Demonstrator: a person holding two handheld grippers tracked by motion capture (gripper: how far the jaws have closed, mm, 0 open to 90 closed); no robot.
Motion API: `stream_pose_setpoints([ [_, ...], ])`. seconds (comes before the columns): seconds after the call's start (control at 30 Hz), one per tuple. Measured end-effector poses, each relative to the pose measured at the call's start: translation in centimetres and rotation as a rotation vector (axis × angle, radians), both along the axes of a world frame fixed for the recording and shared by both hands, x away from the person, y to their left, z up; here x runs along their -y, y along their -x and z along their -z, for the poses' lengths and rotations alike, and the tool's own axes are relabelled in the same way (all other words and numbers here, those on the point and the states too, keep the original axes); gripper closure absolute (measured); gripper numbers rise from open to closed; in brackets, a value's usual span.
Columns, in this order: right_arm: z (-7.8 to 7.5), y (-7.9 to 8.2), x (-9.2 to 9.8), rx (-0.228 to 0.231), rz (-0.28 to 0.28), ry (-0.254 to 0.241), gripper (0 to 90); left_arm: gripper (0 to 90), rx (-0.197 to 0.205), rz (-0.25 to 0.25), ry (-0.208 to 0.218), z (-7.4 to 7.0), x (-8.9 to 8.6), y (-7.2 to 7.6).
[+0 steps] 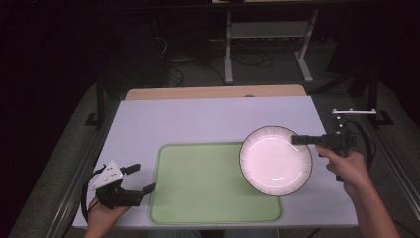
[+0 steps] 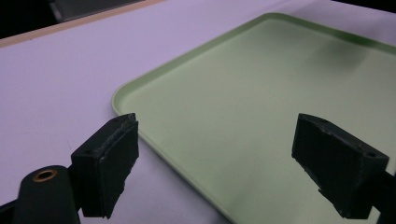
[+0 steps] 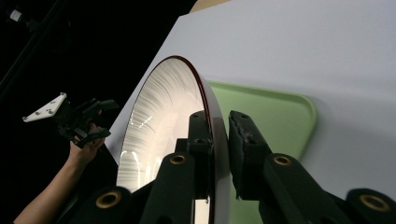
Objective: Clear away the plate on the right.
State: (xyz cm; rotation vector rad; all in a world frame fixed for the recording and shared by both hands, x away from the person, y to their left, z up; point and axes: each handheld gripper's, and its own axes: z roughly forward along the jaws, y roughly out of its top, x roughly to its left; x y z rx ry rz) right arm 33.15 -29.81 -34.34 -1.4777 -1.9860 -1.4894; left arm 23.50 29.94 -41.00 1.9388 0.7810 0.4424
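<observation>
High view: the right gripper (image 1: 297, 140) clamps the white plate (image 1: 275, 159) by its far-right rim, lifted over the green tray (image 1: 198, 198)'s right end; left gripper (image 1: 141, 178) gapes, empty. Left gripper view: jaws wide above the tray (image 2: 261, 107). Right gripper view: pads pinch the plate (image 3: 159, 126) edge — glazed, stiff, breakable, likely slippery; grip the rim.

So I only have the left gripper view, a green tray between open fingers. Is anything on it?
Observer: No, the tray is bare. A white plate hangs over its right edge.
Operator: What holds the plate?
Observer: The right gripper, fingers shut on the rim.
Operator: Is the plate level?
Observer: No, it is tilted, its face toward the high camera.
</observation>
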Motion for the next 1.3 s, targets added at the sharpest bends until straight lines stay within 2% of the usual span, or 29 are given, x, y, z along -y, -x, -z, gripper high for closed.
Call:
stream_pose_setpoints([
  [0.13,-0.7,-0.4,-1.6,0.020,-0.029,0.018,78.8,14.6,0.001,0.000,0.000,0.0,0.0,0.0],
  [0.3,-1.3,-0.9,-3.4,0.032,-0.058,0.001,78.9,14.6,0.000,-0.002,-0.001,0.0,0.0,0.0],
  [0.63,-1.8,-1.9,-5.9,0.039,-0.075,0.001,78.7,14.6,-0.001,-0.003,0.003,0.0,0.0,0.0],
  [0.93,-1.4,-2.7,-8.5,0.025,-0.102,0.011,78.6,14.6,-0.003,-0.003,0.005,0.0,-0.1,-0.1],
  [1.07,-0.9,-3.0,-10.2,0.017,-0.118,0.002,78.6,14.6,-0.003,-0.004,0.007,0.1,-0.2,-0.1],
  [1.3,0.0,-3.3,-11.8,0.005,-0.131,0.004,78.6,14.6,-0.006,-0.005,0.007,0.1,-0.3,-0.2],
])
